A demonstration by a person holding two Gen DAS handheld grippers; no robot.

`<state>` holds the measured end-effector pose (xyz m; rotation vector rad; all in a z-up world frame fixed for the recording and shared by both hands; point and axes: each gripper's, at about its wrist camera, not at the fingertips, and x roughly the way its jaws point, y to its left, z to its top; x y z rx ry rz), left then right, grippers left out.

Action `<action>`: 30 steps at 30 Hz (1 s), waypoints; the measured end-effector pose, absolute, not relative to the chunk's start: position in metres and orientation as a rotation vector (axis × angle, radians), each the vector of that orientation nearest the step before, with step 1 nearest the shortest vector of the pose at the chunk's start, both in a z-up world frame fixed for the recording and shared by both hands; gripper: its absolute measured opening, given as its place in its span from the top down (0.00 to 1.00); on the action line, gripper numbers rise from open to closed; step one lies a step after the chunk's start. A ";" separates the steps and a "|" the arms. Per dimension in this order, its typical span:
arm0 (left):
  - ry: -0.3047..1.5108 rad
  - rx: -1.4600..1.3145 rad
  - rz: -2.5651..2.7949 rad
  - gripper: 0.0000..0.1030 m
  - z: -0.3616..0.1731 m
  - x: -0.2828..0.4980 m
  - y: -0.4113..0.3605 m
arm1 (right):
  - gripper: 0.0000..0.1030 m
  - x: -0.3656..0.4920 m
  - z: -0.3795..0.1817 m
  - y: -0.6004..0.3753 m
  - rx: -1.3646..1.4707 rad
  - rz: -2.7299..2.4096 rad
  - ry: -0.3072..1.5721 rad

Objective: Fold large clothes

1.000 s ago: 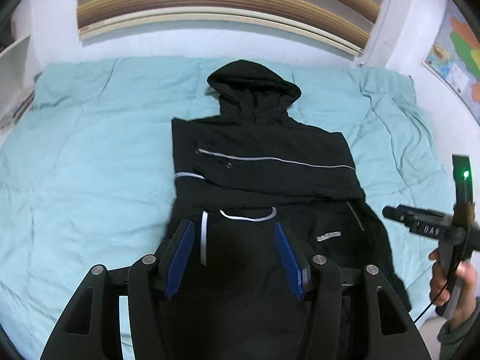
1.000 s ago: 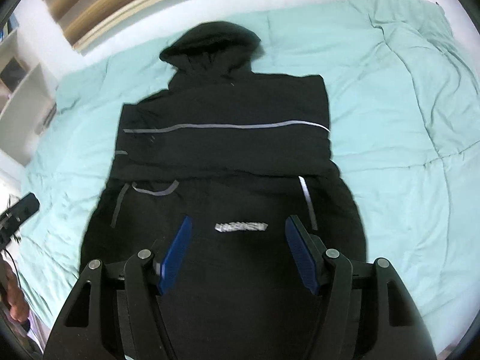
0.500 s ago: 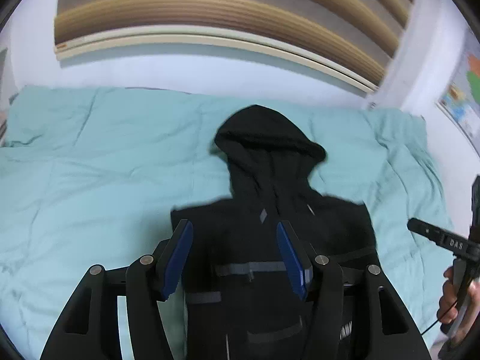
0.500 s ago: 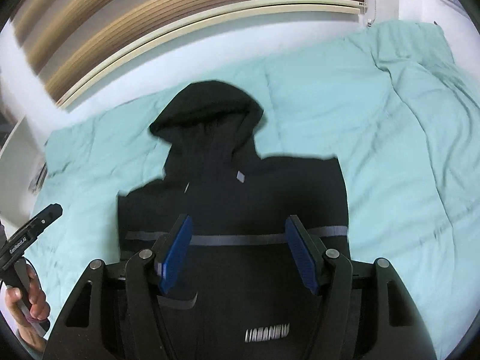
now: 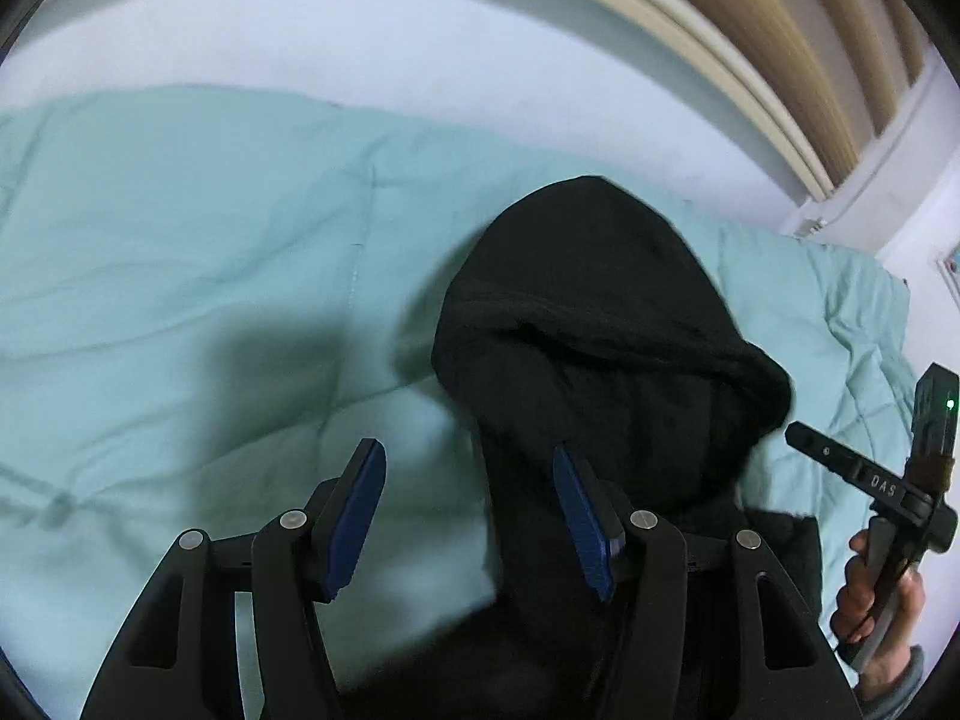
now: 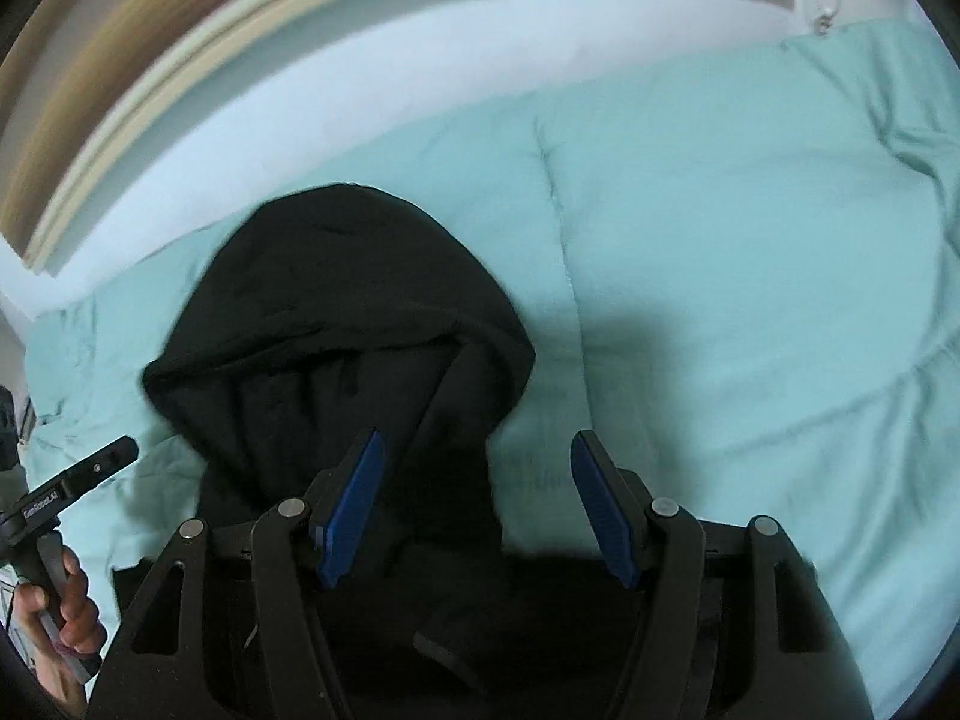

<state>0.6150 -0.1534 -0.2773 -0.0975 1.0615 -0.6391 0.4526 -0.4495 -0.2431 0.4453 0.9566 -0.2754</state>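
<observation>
A black hooded jacket (image 5: 606, 324) lies flat on a mint-green duvet (image 5: 180, 228), hood toward the wall. In the left wrist view my left gripper (image 5: 468, 510) stands open over the hood's left side at the neck, blue pads empty. In the right wrist view my right gripper (image 6: 477, 498) is open over the right side of the hood (image 6: 336, 312), nothing between its pads. Each view shows the other gripper's handle, held by a hand (image 5: 870, 588) and a hand (image 6: 60, 612). The jacket's body is mostly hidden under the grippers.
The duvet (image 6: 750, 228) spreads wide to both sides of the jacket. A white wall (image 5: 360, 42) with a slatted headboard (image 5: 780, 30) rises just beyond the hood. A wall poster edge (image 5: 951, 264) shows at the far right.
Both grippers have swept forward and down along the jacket, from its lower hem up to the hood. The hood now fills the view; the jaws stayed open.
</observation>
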 end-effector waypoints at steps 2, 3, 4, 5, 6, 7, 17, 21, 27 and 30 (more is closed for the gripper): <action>1.072 -0.114 -0.642 0.42 -0.290 0.630 -0.165 | 0.34 0.469 -0.256 -0.454 0.439 -0.265 0.969; 1.074 -0.107 -0.634 0.42 -0.294 0.634 -0.170 | 0.34 0.477 -0.262 -0.455 0.436 -0.257 0.977; 1.071 -0.101 -0.613 0.42 -0.299 0.640 -0.175 | 0.34 0.486 -0.268 -0.455 0.430 -0.254 0.989; 1.067 -0.111 -0.608 0.42 -0.303 0.647 -0.178 | 0.35 0.491 -0.272 -0.456 0.427 -0.252 0.996; 1.068 -0.122 -0.614 0.42 -0.306 0.652 -0.180 | 0.46 0.500 -0.278 -0.455 0.418 -0.243 1.003; 1.066 -0.140 -0.619 0.46 -0.310 0.658 -0.182 | 0.55 0.507 -0.282 -0.455 0.412 -0.230 1.011; 0.936 -0.230 -0.715 0.93 -0.253 0.626 -0.135 | 0.95 0.463 -0.225 -0.477 0.514 -0.174 0.774; 1.148 -0.152 -0.618 0.89 -0.328 0.656 -0.150 | 0.95 0.492 -0.289 -0.482 0.510 -0.220 0.936; 1.177 -0.149 -0.653 0.80 -0.360 0.657 -0.149 | 0.77 0.512 -0.341 -0.496 0.568 -0.196 1.086; 1.116 -0.080 -0.666 0.66 -0.339 0.640 -0.141 | 0.56 0.499 -0.323 -0.495 0.515 -0.200 1.082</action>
